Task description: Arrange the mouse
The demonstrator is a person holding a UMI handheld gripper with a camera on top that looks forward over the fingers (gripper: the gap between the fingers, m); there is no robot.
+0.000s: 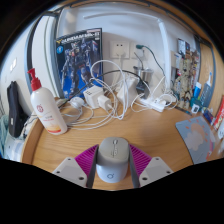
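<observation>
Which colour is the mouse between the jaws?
Grey mouse, best seen in the gripper view.

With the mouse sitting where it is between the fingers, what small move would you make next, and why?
I would probably close the fingers gently on the grey rounded computer mouse. It sits on the light wooden desk between the gripper fingers, whose magenta pads flank it on both sides. The jaws look open, so whether they grip yet is unclear. Closing first should secure the mouse before moving it.
</observation>
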